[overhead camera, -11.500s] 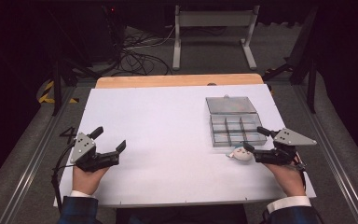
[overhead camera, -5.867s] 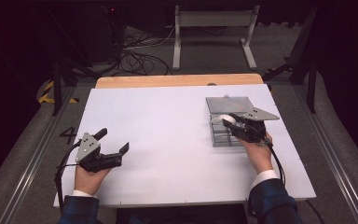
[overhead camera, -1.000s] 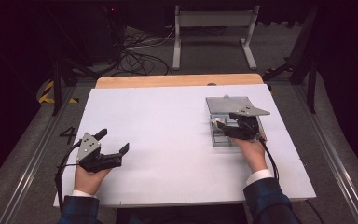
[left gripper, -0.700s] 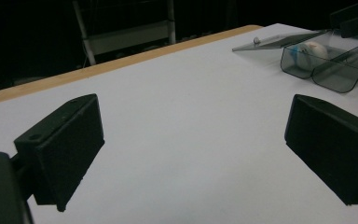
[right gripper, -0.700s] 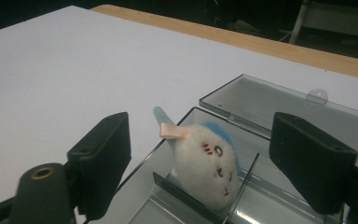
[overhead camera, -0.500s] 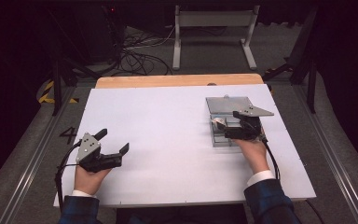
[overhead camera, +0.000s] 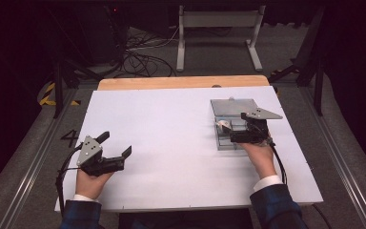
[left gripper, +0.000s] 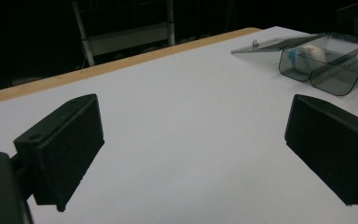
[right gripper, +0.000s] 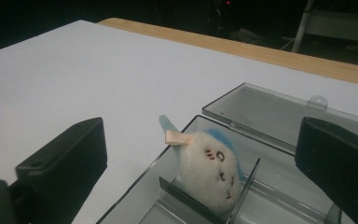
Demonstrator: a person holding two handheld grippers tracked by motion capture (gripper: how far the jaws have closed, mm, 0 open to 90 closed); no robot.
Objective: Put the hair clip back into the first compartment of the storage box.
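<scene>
- The small white plush toy with a blue tuft and a pink clip is lying in the clear compartment box, in a corner compartment at the box's left end as seen from above, leaning against a thin divider.
- In the high view the toy is showing as a pale spot at the box's left edge.
- The box's lid is lying open and flat, just behind the box and joined to it.
- The right gripper is hovering over the box with its jaws standing wide; they have just been opening, and the toy is sitting between and a little ahead of them, with neither pad pressing on it.
- The person's right hand is resting just in front of the box, at its near side.
- The left gripper is well apart from the box, far to its left on the white table, jaws spread wide with only bare tabletop between them.
- From the left gripper view the box is showing far off, the toy inside it.
</scene>
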